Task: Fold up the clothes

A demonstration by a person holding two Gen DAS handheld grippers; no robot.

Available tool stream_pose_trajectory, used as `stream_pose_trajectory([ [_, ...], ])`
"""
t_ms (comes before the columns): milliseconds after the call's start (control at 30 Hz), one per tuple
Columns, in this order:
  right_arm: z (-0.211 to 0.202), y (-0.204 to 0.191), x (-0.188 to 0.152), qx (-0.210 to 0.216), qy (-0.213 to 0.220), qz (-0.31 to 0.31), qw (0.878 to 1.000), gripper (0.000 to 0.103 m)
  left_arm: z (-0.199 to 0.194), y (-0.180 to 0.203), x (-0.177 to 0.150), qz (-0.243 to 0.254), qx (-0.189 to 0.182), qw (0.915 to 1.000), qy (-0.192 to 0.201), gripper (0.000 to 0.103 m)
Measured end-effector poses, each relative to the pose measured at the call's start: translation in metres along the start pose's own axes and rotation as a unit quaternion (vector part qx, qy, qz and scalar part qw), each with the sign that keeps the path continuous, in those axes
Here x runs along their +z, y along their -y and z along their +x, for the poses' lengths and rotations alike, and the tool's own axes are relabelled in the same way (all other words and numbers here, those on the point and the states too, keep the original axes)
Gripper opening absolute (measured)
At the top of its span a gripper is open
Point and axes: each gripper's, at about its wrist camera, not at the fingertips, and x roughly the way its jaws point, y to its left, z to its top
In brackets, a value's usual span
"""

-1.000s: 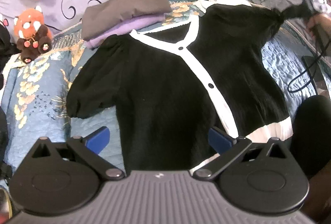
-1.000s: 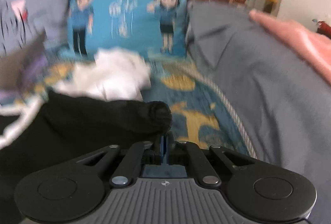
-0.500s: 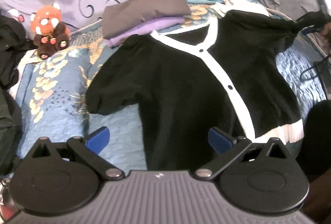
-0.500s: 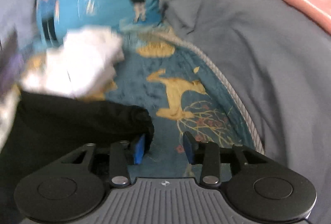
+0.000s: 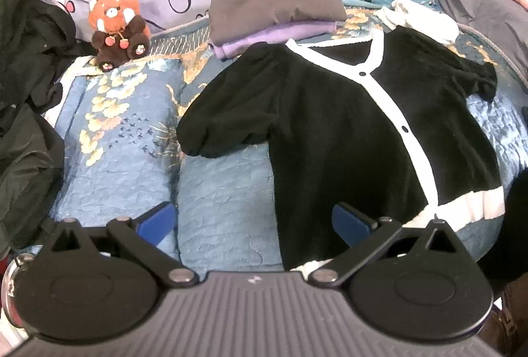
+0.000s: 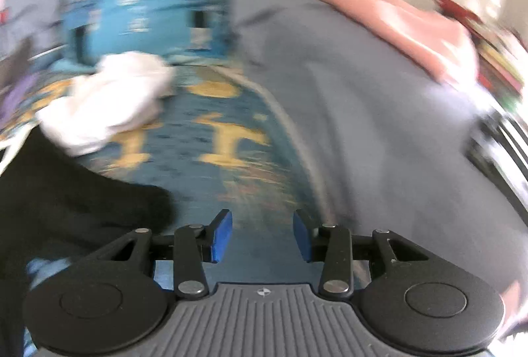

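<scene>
A black cardigan (image 5: 346, 132) with white trim and buttons lies spread flat on the blue quilted bed (image 5: 125, 159), both short sleeves out to the sides. My left gripper (image 5: 254, 221) is open and empty, above the bed near the cardigan's lower left hem. My right gripper (image 6: 262, 235) is open and empty; the cardigan's right sleeve (image 6: 82, 208) lies just to its left on the bed. The right wrist view is motion-blurred.
A folded grey and purple stack (image 5: 277, 14) sits behind the cardigan. A white garment (image 5: 425, 17) lies at the back right, also in the right wrist view (image 6: 109, 103). A plush toy (image 5: 115, 23), pillows, dark clothes (image 5: 26, 86) at left, grey bedding (image 6: 363, 113) at right.
My right gripper opened and let go of the cardigan's right sleeve, which now lies on the bed. My left gripper shifted left and back, showing more of the bed.
</scene>
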Motion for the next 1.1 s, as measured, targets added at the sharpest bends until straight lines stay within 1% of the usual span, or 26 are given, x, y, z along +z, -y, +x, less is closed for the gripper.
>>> stream_pose_trajectory([
  [33,0.001,0.009,0.0,-0.006,-0.007,0.021,1.0,0.039,-0.002,0.0,-0.002,0.0,0.0,1.0,0.002,0.103],
  [67,-0.001,0.014,-0.001,0.003,-0.011,0.035,0.999,0.039,-0.003,0.0,-0.003,-0.001,0.001,1.0,0.0,0.103],
  [100,-0.005,0.017,-0.004,0.023,-0.013,0.044,0.999,0.039,-0.003,0.0,-0.005,-0.001,0.002,1.0,-0.001,0.103],
  [133,-0.013,0.014,-0.009,0.058,-0.019,0.044,0.997,0.04,-0.003,0.0,-0.006,-0.002,0.003,1.0,-0.002,0.103],
  [167,-0.022,0.007,-0.016,0.105,-0.028,0.037,0.993,0.042,-0.003,0.001,-0.006,-0.002,0.003,1.0,-0.003,0.103],
  [200,-0.031,0.0,-0.024,0.152,-0.037,0.029,0.987,0.049,-0.003,0.002,-0.006,-0.003,0.001,1.0,-0.004,0.103],
  [233,-0.04,-0.011,-0.033,0.204,-0.053,0.017,0.977,0.052,-0.003,0.003,-0.006,-0.003,0.001,1.0,-0.005,0.103],
  [267,-0.051,-0.024,-0.044,0.254,-0.069,0.002,0.965,0.052,-0.003,0.004,-0.006,-0.002,0.001,1.0,-0.005,0.103],
  [300,-0.06,-0.039,-0.057,0.294,-0.081,-0.018,0.952,0.052,-0.003,0.007,-0.006,0.0,-0.001,1.0,-0.004,0.103],
  [333,-0.068,-0.054,-0.07,0.328,-0.091,-0.039,0.939,0.052,-0.004,0.009,-0.006,0.002,-0.003,1.0,-0.002,0.103],
  [367,-0.072,-0.068,-0.083,0.343,-0.1,-0.059,0.932,0.052,-0.005,0.01,-0.005,0.004,-0.006,1.0,-0.001,0.103],
  [467,-0.075,-0.106,-0.118,0.349,-0.125,-0.118,0.921,0.052,-0.005,0.013,-0.005,0.007,-0.012,0.9999,0.001,0.103],
  [500,-0.073,-0.116,-0.128,0.343,-0.133,-0.134,0.92,0.052,-0.005,0.013,-0.005,0.006,-0.012,0.9999,0.001,0.103],
  [567,-0.066,-0.128,-0.138,0.326,-0.15,-0.15,0.921,0.051,-0.005,0.011,-0.006,0.003,-0.013,0.9999,-0.001,0.103],
  [600,-0.064,-0.13,-0.139,0.33,-0.154,-0.152,0.919,0.048,-0.004,0.01,-0.007,0.0,-0.013,0.9999,-0.004,0.103],
  [633,-0.064,-0.129,-0.138,0.342,-0.154,-0.149,0.915,0.039,-0.003,0.009,-0.008,-0.002,-0.014,0.9999,-0.006,0.103],
  [667,-0.064,-0.129,-0.137,0.359,-0.157,-0.147,0.908,0.031,-0.002,0.009,-0.009,-0.004,-0.015,0.9999,-0.008,0.103],
  [700,-0.063,-0.132,-0.139,0.366,-0.164,-0.155,0.903,0.016,-0.001,0.009,-0.01,-0.005,-0.015,0.9998,-0.01,0.103],
  [733,-0.062,-0.136,-0.141,0.363,-0.172,-0.168,0.9,0.01,0.0,0.01,-0.01,-0.006,-0.015,0.9998,-0.012,0.103],
  [767,-0.063,-0.139,-0.143,0.359,-0.173,-0.178,0.9,0.009,0.001,0.011,-0.011,-0.005,-0.015,0.9998,-0.014,0.103],
  [833,-0.07,-0.141,-0.144,0.351,-0.163,-0.191,0.902,0.007,-0.001,0.014,-0.011,0.001,-0.016,0.9998,-0.012,0.103],
  [933,-0.082,-0.132,-0.143,0.333,-0.147,-0.188,0.912,0.006,-0.003,0.015,-0.011,0.007,-0.016,0.9998,-0.008,0.103],
  [1100,-0.108,-0.097,-0.131,0.308,-0.111,-0.177,0.928,0.006,0.0,0.01,-0.011,0.003,-0.01,0.9999,-0.013,0.103],
])
